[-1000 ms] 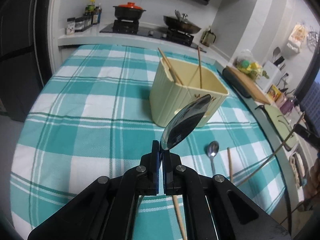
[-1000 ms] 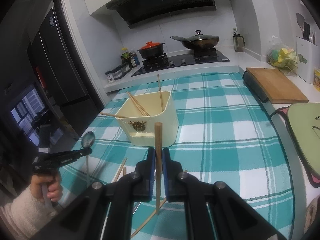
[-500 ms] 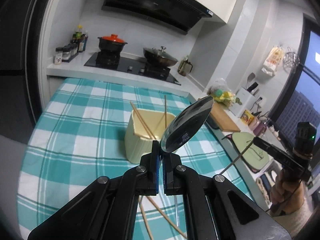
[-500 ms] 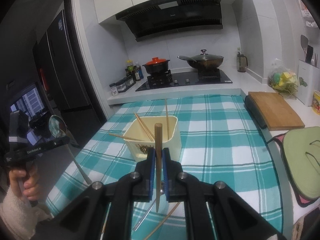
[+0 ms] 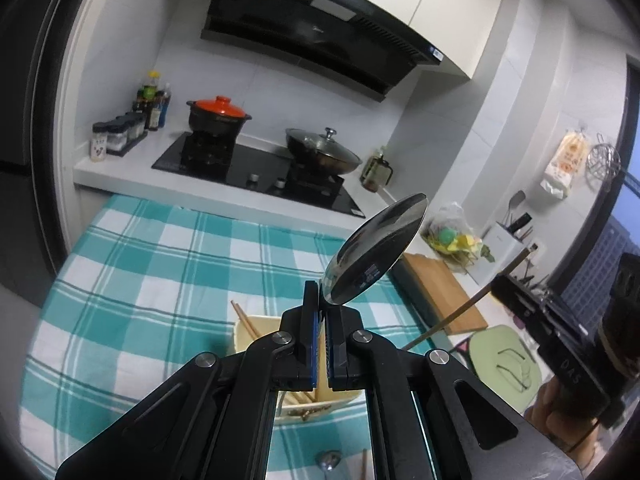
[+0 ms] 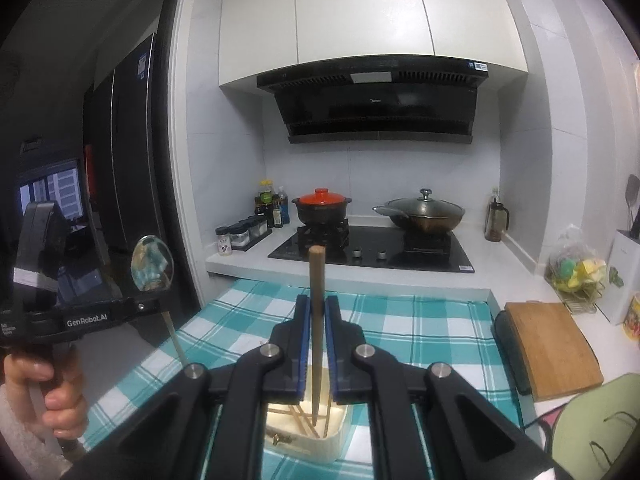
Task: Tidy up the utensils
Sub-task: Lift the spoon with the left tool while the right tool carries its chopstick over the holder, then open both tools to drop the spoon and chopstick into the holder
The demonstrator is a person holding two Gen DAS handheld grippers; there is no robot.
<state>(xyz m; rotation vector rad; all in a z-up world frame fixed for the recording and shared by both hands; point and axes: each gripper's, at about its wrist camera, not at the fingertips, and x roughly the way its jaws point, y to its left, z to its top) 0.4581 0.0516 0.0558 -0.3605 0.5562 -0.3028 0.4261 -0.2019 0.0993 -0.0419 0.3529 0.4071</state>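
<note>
Left claw (image 5: 322,320) grips a metal spoon (image 5: 376,249), bowl up; right claw (image 6: 316,322) clamps an upright wooden chopstick (image 6: 317,280); below both, the cream utensil holder (image 6: 320,446) with chopsticks sits on the checked counter (image 6: 420,328)

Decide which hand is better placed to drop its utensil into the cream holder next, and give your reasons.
Right, probably. The right gripper holds its chopstick nearly upright, its lower tip already hanging over the cream holder. The left gripper grips a spoon bowl-up, handle slanting off to the side.
</note>
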